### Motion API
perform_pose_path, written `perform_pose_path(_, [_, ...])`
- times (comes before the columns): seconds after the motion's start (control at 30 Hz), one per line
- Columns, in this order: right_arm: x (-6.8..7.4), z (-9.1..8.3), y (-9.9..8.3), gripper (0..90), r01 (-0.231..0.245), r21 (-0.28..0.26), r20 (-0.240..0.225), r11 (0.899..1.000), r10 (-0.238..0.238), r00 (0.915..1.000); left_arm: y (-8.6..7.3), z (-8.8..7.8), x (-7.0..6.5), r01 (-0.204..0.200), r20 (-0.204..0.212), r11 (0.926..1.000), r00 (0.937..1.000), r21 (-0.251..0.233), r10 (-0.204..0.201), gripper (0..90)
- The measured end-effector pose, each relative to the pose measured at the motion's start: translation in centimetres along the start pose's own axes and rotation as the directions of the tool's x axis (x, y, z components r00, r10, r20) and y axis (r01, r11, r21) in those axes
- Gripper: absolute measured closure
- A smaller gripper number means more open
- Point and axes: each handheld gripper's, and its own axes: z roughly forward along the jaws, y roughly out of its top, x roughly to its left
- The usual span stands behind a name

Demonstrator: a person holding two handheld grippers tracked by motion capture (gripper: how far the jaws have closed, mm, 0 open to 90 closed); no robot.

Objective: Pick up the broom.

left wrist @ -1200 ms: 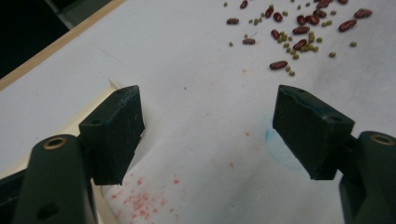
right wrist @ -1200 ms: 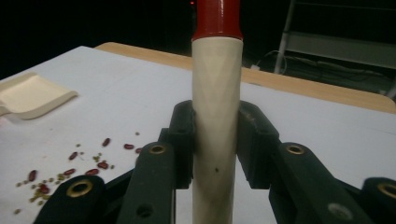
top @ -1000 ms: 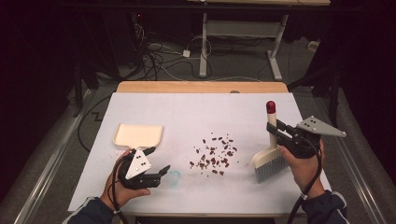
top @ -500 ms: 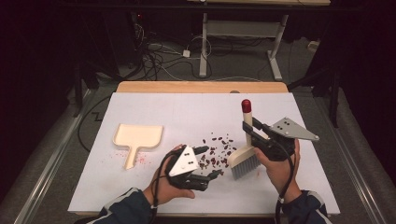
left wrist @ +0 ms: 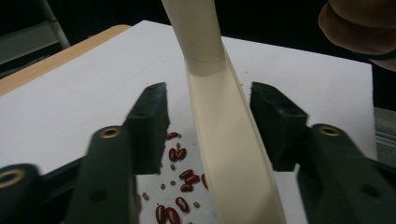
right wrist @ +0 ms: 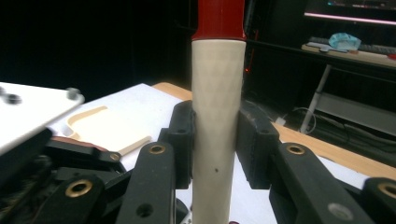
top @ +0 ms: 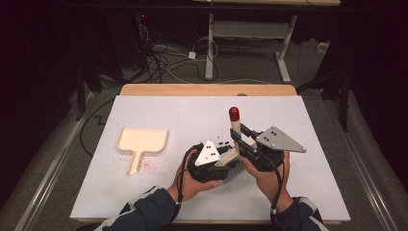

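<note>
My right gripper (top: 239, 136) is shut on the cream handle of a hand brush (top: 235, 126) with a red cap, held upright over the middle of the white table. In the right gripper view both pads clamp the handle (right wrist: 217, 84). My left gripper (top: 219, 168) has come up beside the brush's lower end. Its jaws have just been closing and stand either side of the cream brush back (left wrist: 224, 135), a small gap showing on each side. Dark red beans (left wrist: 180, 175) lie scattered on the table under the brush. A few of these beans (top: 223, 143) show beside the handle.
A cream dustpan (top: 142, 142) lies flat at the table's left, handle towards me, with pink specks beside it. The same dustpan (right wrist: 109, 128) appears behind my right jaws. The white table (top: 312, 125) has a wooden strip along its far edge; cables and desk legs lie beyond.
My left gripper moved right from the dustpan to the brush, and its jaws narrowed around the brush's lower end. My right gripper carried the brush left, over the beans.
</note>
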Motion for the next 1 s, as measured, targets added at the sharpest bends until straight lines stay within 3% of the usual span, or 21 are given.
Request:
perform_pose_path(0.13, [0.5, -0.4, 0.1, 69.8, 0.011, -0.016, 0.001, 1.000, -0.011, 0.9999, -0.2, -0.1, 0.1, -0.019, 0.006, 0.9998, 0.9998, 0.006, 0.019, 58.9])
perform_pose_path(0.37, [0.9, -1.0, 0.2, 69.6, 0.037, -0.026, -0.006, 0.999, -0.037, 0.9993, -0.1, -0.6, 1.2, -0.027, 0.026, 0.9989, 0.9993, 0.038, 0.026, 64.1])
perform_pose_path(0.5, [0.3, -1.5, 0.2, 69.2, 0.041, -0.019, -0.063, 0.999, -0.042, 0.9971, 0.1, -1.2, 1.7, -0.069, 0.044, 0.9952, 0.9969, 0.070, 0.066, 65.5])
perform_pose_path(0.63, [-0.4, -2.0, 0.0, 68.0, 0.049, -0.017, -0.134, 0.999, -0.050, 0.9897, 0.3, -1.6, 1.9, -0.119, 0.086, 0.9877, 0.9901, 0.102, 0.110, 65.6])
perform_pose_path(0.73, [-1.0, -2.5, 0.0, 60.5, 0.085, -0.008, -0.182, 0.996, -0.085, 0.9796, 0.3, -2.1, 2.0, -0.137, 0.108, 0.9838, 0.9863, 0.115, 0.125, 65.6])
perform_pose_path(0.8, [-1.6, -2.7, 0.0, 55.6, 0.124, 0.014, -0.227, 0.992, -0.117, 0.9669, 0.3, -2.5, 2.3, -0.134, 0.120, 0.9848, 0.9854, 0.111, 0.121, 65.5])
perform_pose_path(0.83, [-2.0, -2.7, -0.1, 52.3, 0.155, 0.051, -0.265, 0.987, -0.137, 0.9546, 0.3, -2.8, 2.4, -0.135, 0.133, 0.9849, 0.9838, 0.108, 0.120, 65.5])
perform_pose_path(0.9, [-2.8, -2.5, -0.8, 49.2, 0.225, 0.126, -0.323, 0.966, -0.175, 0.9302, 0.3, -3.2, 2.6, -0.137, 0.154, 0.9850, 0.9807, 0.105, 0.120, 65.5])
perform_pose_path(1.0, [-3.9, -2.1, -2.1, 44.6, 0.267, 0.199, -0.385, 0.943, -0.175, 0.9063, 0.3, -3.5, 2.4, -0.175, 0.196, 0.9779, 0.9689, 0.113, 0.151, 65.6])
